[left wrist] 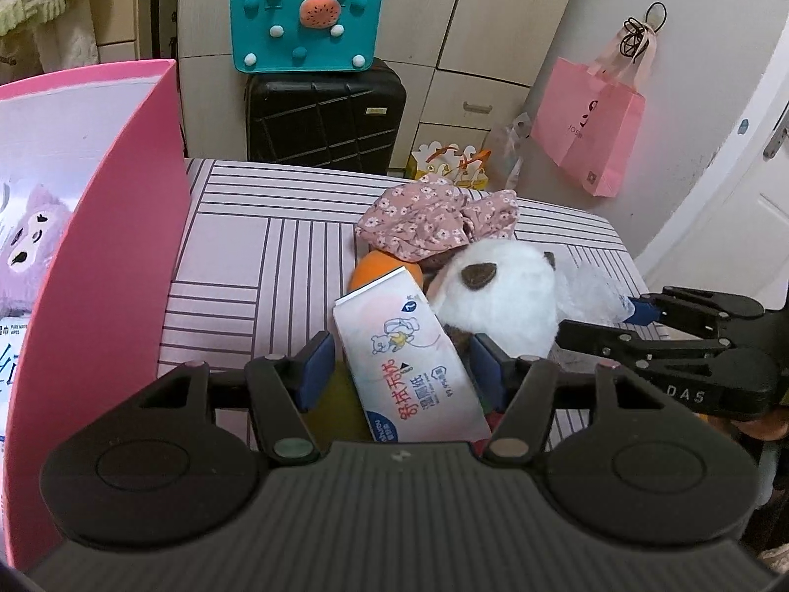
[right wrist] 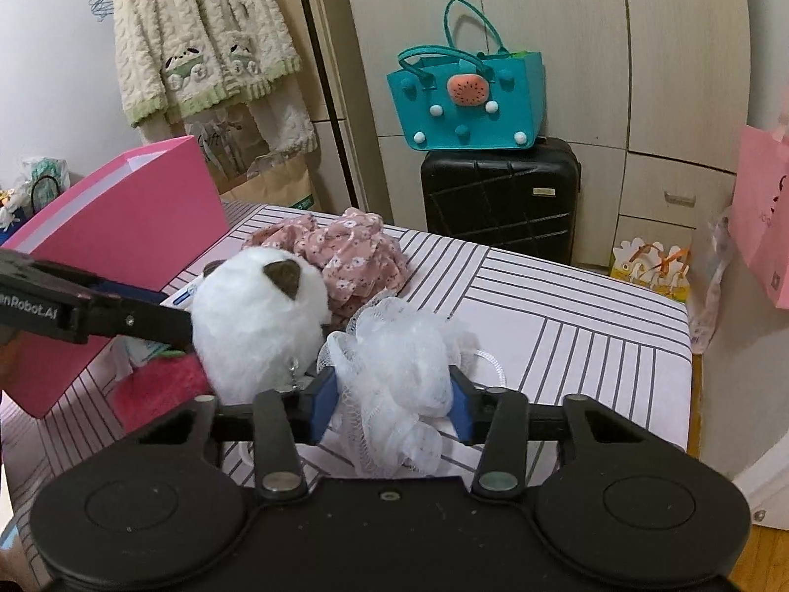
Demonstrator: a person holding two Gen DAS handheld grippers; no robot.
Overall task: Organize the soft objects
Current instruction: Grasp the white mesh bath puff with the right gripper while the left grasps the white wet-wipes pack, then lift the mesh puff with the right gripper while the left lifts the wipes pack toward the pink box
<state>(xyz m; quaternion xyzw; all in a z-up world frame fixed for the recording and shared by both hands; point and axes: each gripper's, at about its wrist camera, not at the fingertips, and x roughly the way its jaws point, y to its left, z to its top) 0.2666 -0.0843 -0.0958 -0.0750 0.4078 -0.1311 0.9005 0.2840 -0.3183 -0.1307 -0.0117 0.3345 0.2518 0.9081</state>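
On the striped surface (right wrist: 567, 306) a heap of soft things lies beside a tall pink box (left wrist: 113, 256), presumably the container for the sorting, which stands at the left edge and bears a printed plush character and the partly legible words "PURE WATER WIPES". Largest in the heap is a white plush toy (right wrist: 259, 315) with brown ears, backed by a crumpled pink floral cloth (right wrist: 345, 256); a red plush piece (right wrist: 158, 389) lies low at its left and an orange ball (left wrist: 382, 269) behind the wipes. The right gripper (right wrist: 394, 404) straddles a white mesh bath pouf (right wrist: 399, 375), its blue-padded fingers (right wrist: 323, 402) touching the pouf on both sides at a medium gap; whether they pinch it cannot be told. The pouf lies directly ahead between the fingers, its bulk spreading crosswise and its cord loop trailing right. The left gripper (left wrist: 397, 367), fingers wide, frames a wet-wipes pack (left wrist: 409, 370) whose long axis runs nearly along the fingers, tilted leftward at the far end; no contact is evident. The pack carries red Chinese characters and a bear drawing. Lettering "DAS" marks the right gripper in the left view, "nRobot.AI" the left gripper in the right view. The likely next move is closing on the pouf and carrying it leftward, across the plush toy, to the box.
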